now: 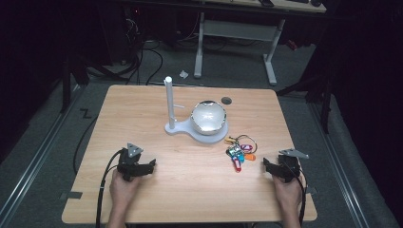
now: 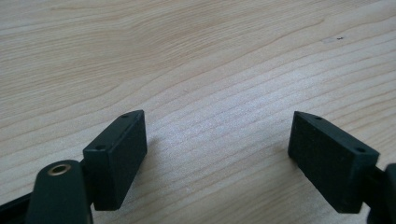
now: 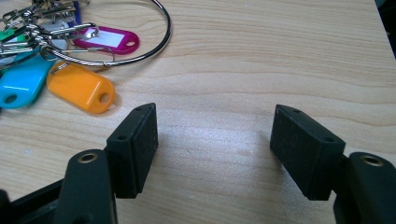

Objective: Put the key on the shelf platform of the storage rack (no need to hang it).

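1. The left gripper point(image 1: 153, 166) rests at the table's point(image 1: 190, 190) seven o'clock, jaws spread over bare wood.
2. The right gripper point(image 1: 264, 165) sits at four o'clock, jaws spread, nothing between them.
3. The key-tag bunch point(image 1: 240, 151) lies flat just left of it, strung on a steel ring point(image 3: 154, 42), running twelve-to-six.
4. The steel bowl point(image 1: 208, 117) sits upside down on a white stand point(image 1: 177, 127).

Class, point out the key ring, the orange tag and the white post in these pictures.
Key ring point(image 3: 159, 39): right gripper view, on its metal loop.
Orange tag point(image 3: 79, 86): right gripper view, on its flat face.
White post point(image 1: 168, 102): high view, on its shaft.
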`<state>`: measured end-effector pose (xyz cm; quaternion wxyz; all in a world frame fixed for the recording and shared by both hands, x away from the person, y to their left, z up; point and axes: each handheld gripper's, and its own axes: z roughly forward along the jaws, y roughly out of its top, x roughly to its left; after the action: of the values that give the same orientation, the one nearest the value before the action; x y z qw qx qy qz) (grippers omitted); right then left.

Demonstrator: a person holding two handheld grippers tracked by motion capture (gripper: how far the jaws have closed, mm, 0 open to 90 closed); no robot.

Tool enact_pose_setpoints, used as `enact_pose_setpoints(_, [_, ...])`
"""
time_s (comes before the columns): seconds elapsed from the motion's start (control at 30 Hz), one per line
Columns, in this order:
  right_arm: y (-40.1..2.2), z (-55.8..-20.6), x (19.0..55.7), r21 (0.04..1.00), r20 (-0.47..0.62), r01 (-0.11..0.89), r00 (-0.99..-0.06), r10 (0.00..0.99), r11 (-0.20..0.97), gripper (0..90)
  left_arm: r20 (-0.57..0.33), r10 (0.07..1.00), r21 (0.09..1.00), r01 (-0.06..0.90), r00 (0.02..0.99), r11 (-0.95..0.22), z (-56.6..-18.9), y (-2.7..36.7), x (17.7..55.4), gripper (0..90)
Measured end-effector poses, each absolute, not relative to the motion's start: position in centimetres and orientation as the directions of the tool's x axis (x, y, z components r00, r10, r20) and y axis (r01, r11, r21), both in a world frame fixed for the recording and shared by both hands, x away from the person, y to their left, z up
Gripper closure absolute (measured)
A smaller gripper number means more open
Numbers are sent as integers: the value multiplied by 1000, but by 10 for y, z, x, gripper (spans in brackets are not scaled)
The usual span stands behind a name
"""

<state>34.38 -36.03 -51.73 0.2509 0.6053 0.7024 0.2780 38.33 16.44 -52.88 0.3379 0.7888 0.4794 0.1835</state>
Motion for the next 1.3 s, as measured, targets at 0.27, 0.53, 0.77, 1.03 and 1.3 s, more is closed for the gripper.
enact_pose_setpoints(0.27, [-360,-517,343,693,-14,712,-137,990,108,325,-34,881,709,633,472,-311,-529,164,383,200])
enact_pose_setpoints(0.53, [-360,-517,344,693,-12,713,-140,990,109,315,-36,877,709,630,480,-316,-529,164,383,199])
enact_pose_setpoints(0.77, [-360,-517,344,690,-15,714,-146,989,116,308,-37,880,707,634,474,-312,-529,163,382,195])
enact_pose_setpoints(1.03, [-360,-517,343,692,-15,711,-159,987,125,311,-41,888,708,640,458,-298,-528,163,381,207])
enact_pose_setpoints(1.3, [-359,-517,341,693,-14,710,-157,988,123,334,-40,888,701,646,458,-302,-529,162,381,148])
